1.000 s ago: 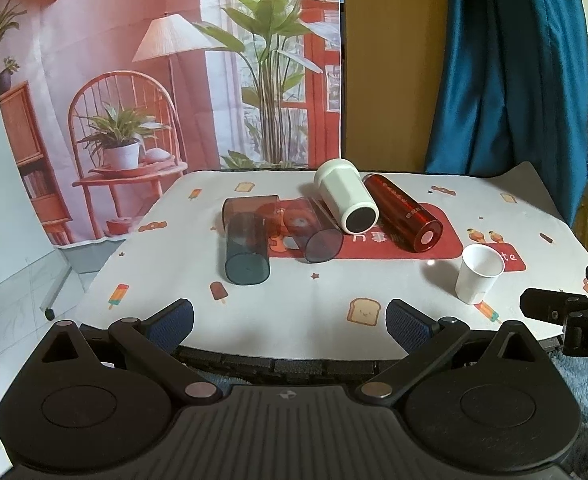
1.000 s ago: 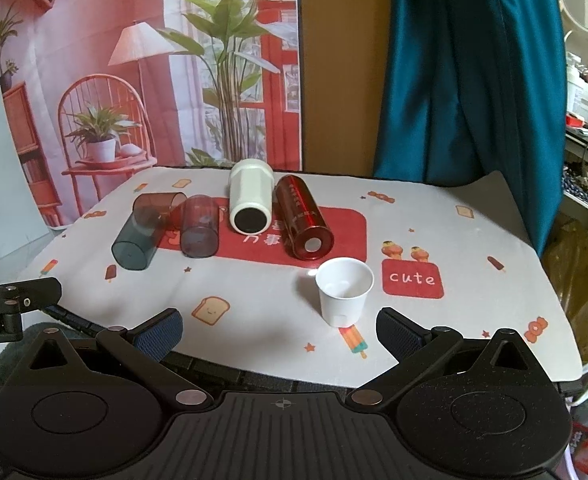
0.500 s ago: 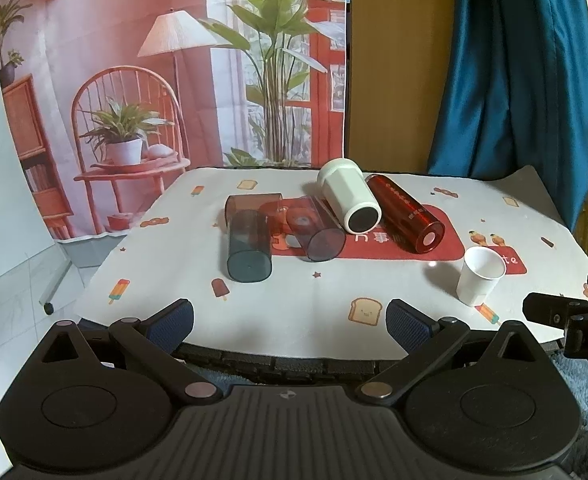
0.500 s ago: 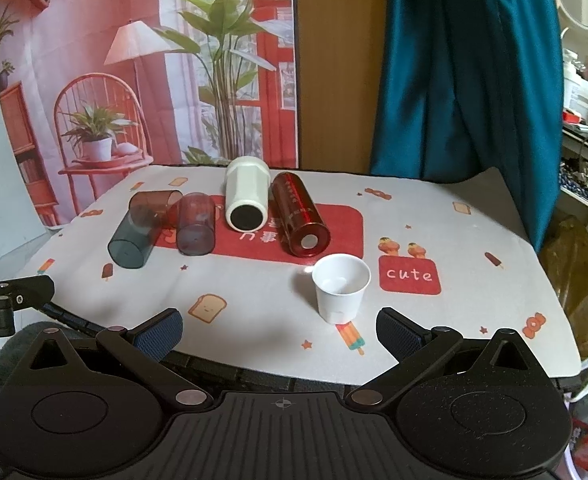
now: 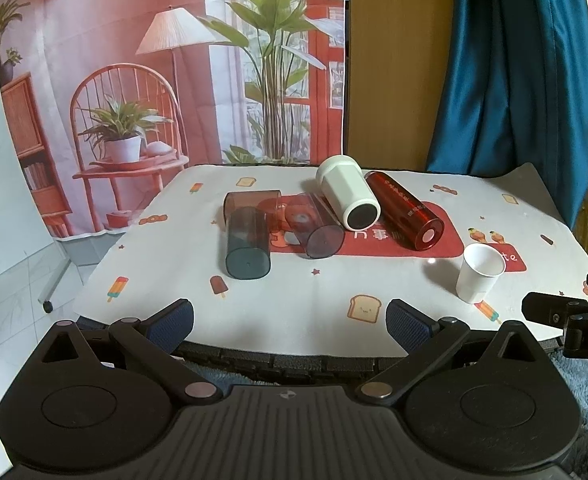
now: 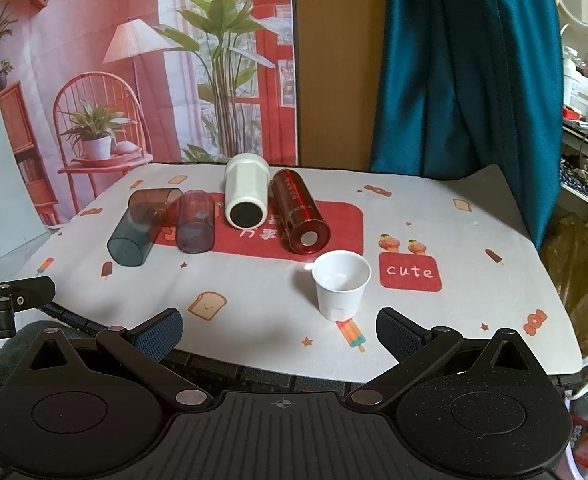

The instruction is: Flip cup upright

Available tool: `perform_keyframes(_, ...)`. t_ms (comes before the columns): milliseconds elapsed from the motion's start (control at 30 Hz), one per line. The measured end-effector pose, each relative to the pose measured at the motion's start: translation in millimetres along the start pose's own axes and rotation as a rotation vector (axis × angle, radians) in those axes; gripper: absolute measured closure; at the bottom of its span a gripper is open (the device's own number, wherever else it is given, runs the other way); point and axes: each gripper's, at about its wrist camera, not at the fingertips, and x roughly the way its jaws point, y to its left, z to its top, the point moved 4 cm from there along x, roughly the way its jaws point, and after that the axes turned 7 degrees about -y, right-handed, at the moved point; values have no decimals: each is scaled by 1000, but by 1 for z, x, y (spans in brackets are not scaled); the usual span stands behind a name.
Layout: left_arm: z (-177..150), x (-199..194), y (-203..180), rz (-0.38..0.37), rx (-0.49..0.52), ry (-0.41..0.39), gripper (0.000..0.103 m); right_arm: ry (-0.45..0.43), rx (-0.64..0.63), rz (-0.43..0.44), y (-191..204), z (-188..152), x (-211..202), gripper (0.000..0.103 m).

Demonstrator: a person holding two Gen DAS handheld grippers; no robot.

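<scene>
The fingers [image 5: 169, 320] of the left gripper [image 5: 289, 322] stand wide apart with nothing between them, at the near edge of the table [image 5: 294, 304]. The fingers [image 6: 159, 330] of the right gripper [image 6: 279, 330] are also wide apart and hold nothing.

From left to right on the table: a dark grey-blue transparent cup [image 5: 247, 242] lies on its side with its bottom toward the camera. Behind it a brown transparent cup [image 5: 253, 204] lies across, touching it. Next lies a purple-tinted transparent cup [image 5: 318, 226], also on its side. Then comes a white cylinder cup [image 5: 348, 196], lying down, just beside a dark red cylinder [image 5: 406, 210] that lies down too; whether these two touch I cannot tell. Nearest to the right gripper stands a small white paper cup [image 6: 341, 284], upright with its mouth up, apart from the others, beside the red "cute" label [image 6: 410, 272] on the tablecloth [image 6: 253, 312].
</scene>
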Motion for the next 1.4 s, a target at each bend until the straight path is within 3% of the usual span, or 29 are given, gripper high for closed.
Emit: perform_keyframes(1400,-4,0,3,7,-15,8,0,4,1,2,0,-3,0,0)
